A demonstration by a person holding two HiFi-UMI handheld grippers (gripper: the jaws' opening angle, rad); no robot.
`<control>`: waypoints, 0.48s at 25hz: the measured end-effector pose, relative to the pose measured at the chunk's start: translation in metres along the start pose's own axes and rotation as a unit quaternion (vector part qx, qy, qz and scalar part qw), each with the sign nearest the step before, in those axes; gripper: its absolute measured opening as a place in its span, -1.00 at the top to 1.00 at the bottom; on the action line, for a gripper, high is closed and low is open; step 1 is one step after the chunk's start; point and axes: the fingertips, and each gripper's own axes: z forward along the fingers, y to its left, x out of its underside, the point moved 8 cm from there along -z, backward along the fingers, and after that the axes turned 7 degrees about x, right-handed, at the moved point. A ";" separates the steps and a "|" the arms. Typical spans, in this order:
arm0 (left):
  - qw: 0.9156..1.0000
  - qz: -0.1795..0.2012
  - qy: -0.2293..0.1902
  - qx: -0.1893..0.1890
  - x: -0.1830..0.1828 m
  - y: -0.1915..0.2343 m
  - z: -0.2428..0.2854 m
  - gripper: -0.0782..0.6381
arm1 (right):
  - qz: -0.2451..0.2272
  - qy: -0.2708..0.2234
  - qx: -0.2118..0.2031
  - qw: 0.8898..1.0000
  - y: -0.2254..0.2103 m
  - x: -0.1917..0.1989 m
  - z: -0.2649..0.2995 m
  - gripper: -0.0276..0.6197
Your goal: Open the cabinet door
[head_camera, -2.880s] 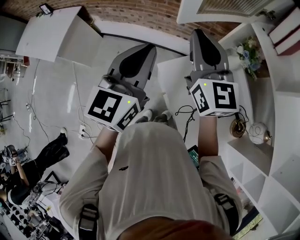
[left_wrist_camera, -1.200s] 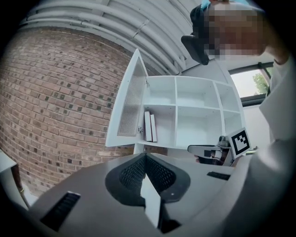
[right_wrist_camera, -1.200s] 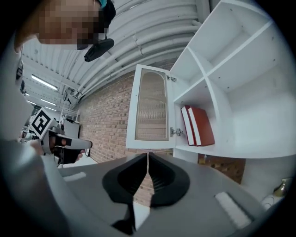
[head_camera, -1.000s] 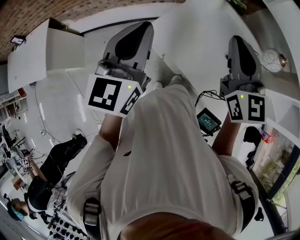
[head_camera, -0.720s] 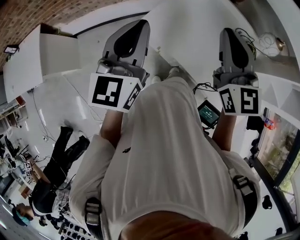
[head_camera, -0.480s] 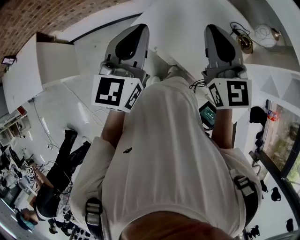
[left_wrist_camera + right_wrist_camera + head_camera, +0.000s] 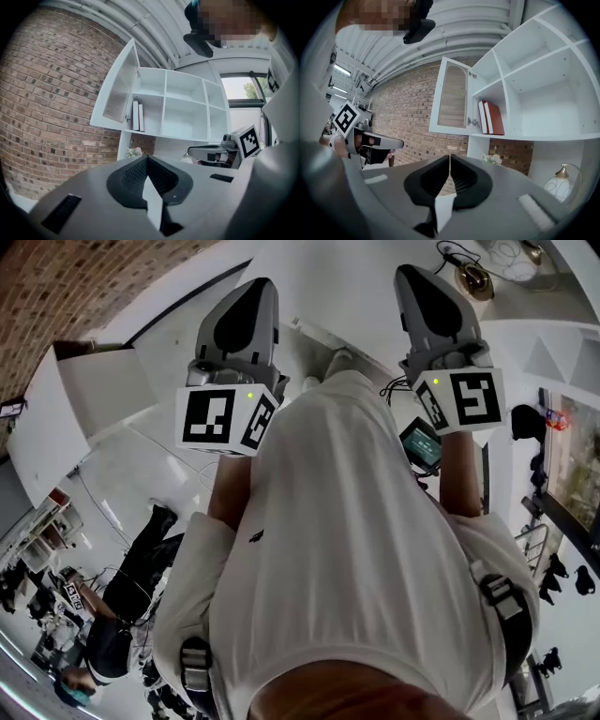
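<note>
Against a second ago: puts right gripper (image 7: 414, 273) higher in head view and closer to left gripper (image 7: 251, 287), whole view swung. Nearest: shows left fingers (image 7: 131, 176) and right fingers (image 7: 464, 180) each pressed together, nothing between. Further: finds cabinet door (image 7: 452, 96) already swung wide off white shelf unit (image 7: 543, 79), up ahead, well apart from both grippers, red books (image 7: 492, 117) just beside hinge. Looks done. For any finishing push: part fingers, take free edge, follow hinge arc, avoid ribbed panel. No readable writing, only square markers on cube (image 7: 217, 418).
</note>
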 end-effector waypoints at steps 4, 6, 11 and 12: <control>1.000 -0.011 -0.003 0.002 0.002 0.000 0.001 0.76 | 0.013 -0.023 0.010 1.000 0.000 -0.007 -0.004 0.85; 1.000 -0.011 -0.003 0.008 0.001 -0.002 0.002 0.76 | 0.017 -0.030 0.013 0.999 0.001 -0.011 -0.006 0.85; 1.000 -0.011 -0.006 0.012 -0.002 -0.003 -0.001 0.76 | 0.019 -0.031 0.008 0.999 0.006 -0.014 -0.008 0.85; 1.000 -0.012 -0.007 0.012 -0.002 -0.003 -0.001 0.76 | 0.020 -0.031 0.010 0.999 0.007 -0.014 -0.009 0.85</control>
